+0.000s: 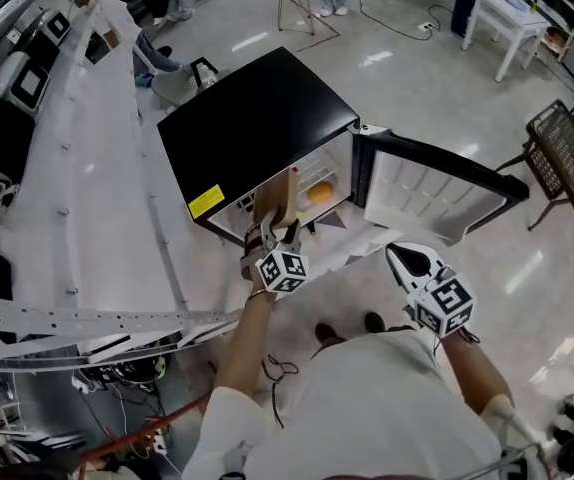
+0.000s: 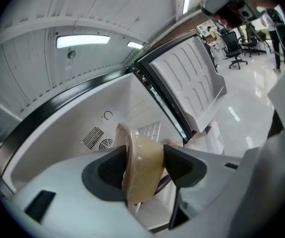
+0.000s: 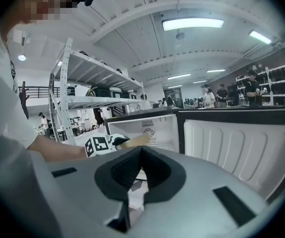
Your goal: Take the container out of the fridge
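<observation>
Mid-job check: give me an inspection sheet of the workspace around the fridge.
Surface: shiny floor; black fridge stands on it, door open.
Job's things: tan container at the fridge opening.
Clutter: an orange item inside the fridge.
Grippers: left gripper jaws clamped on the container; right gripper jaws together, empty.
Cables: a tangle under the shelving.
Surroundings: metal shelving to the left, white table far right.

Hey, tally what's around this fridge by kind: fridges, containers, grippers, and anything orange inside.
Black mini fridge: 1
Tan plastic container, held by the left gripper: 1
Orange round item inside the fridge: 1
Grippers, with the right gripper: 2
Total: 5
</observation>
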`<state>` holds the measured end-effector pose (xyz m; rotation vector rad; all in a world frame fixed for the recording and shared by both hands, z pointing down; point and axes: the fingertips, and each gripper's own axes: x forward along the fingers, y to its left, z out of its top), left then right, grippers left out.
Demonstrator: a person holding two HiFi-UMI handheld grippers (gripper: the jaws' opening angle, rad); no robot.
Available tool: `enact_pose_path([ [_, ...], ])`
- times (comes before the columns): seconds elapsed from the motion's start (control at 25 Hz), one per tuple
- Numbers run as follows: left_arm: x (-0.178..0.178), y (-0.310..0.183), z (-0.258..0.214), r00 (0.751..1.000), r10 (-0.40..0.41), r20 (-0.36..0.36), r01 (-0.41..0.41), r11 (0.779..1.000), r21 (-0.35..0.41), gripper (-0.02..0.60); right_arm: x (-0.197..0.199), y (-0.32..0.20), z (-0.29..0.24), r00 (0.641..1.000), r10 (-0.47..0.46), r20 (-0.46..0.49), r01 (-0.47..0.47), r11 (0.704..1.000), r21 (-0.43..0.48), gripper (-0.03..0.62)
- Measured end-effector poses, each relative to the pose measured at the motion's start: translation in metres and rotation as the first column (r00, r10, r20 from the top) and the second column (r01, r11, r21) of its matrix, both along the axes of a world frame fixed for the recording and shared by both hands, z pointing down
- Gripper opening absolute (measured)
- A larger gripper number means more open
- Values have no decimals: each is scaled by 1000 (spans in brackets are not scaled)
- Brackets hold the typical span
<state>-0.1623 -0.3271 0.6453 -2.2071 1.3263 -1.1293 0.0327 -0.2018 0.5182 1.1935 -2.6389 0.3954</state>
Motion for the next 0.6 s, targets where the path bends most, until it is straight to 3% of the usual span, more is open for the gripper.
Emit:
enact_pose_path([
  [0.12,5,16,-13,996,-12,-91,10,1000,-16,238,-3,-1,-2,1000,-19,6,19,1000,4,6],
  [0.28,5,36,-30,972,-49,-229,40,998,-41,238,-8,-4,-3,999,-45,11,45,999,9,6],
  [0.6,5,73,-65,917,-89,-389,84,996,-30,235,-12,-5,-2,996,-84,16,83,996,14,6],
])
